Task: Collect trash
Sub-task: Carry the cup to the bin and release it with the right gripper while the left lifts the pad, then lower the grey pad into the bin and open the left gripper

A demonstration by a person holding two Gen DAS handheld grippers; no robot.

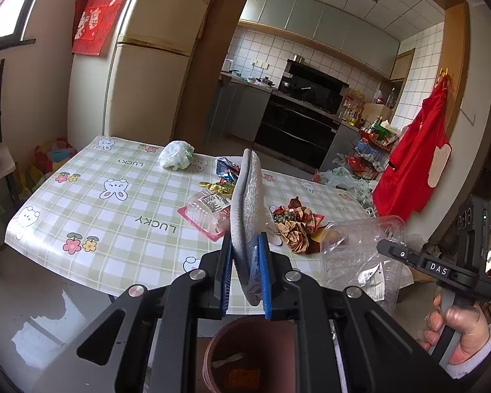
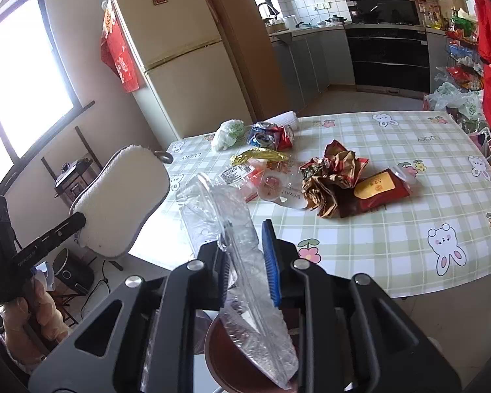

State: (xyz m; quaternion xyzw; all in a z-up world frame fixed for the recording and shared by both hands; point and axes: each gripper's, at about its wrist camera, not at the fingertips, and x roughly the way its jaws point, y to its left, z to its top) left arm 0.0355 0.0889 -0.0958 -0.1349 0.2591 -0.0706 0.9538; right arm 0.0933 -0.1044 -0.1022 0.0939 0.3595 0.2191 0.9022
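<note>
Two grippers mine, left gripper (image 1: 245, 271) clamped on grey-edged white padded sponge (image 1: 247, 196) mid-frame, right gripper (image 2: 248, 262) loosened around crumpled clear plastic container (image 2: 232, 229), brown bin (image 2: 232, 357) at bottom centre.

Home kitchen: fridge (image 2: 180, 49), stove (image 1: 306, 111).

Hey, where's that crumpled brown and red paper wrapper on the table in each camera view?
Left wrist: crumpled brown and red paper wrapper sits right of centre, just right of the held grey pad.
Right wrist: centre, on the checked tablecloth.
Shared landmark: cream fridge.
</note>
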